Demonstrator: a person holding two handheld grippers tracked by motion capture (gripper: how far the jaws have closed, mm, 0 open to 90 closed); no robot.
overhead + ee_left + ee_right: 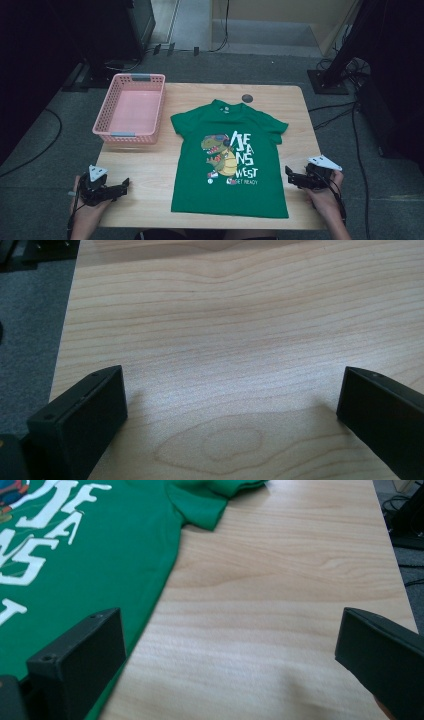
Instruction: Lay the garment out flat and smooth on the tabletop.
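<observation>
Here, both grippers wait at the near corners of the desk [150, 165], with a green T-shirt [227, 165] spread flat between them.

The shirt lies face up in the middle of the desk, collar away from the person, hem near the front edge; a pink basket [131, 107] stands empty at the far left. The left gripper [121, 189] rests over bare wood, well apart from the shirt, its fingers [80, 415] wide and holding nothing. The right gripper [291, 176] sits just beside the shirt's side seam, its fingers [75, 662] equally wide and empty. To begin a fold well, I judge each gripper should come in low at the cloth's edge, slide one finger beneath a single layer, and close on hem or sleeve [205, 505] together, so the fabric lifts evenly without bunching.
</observation>
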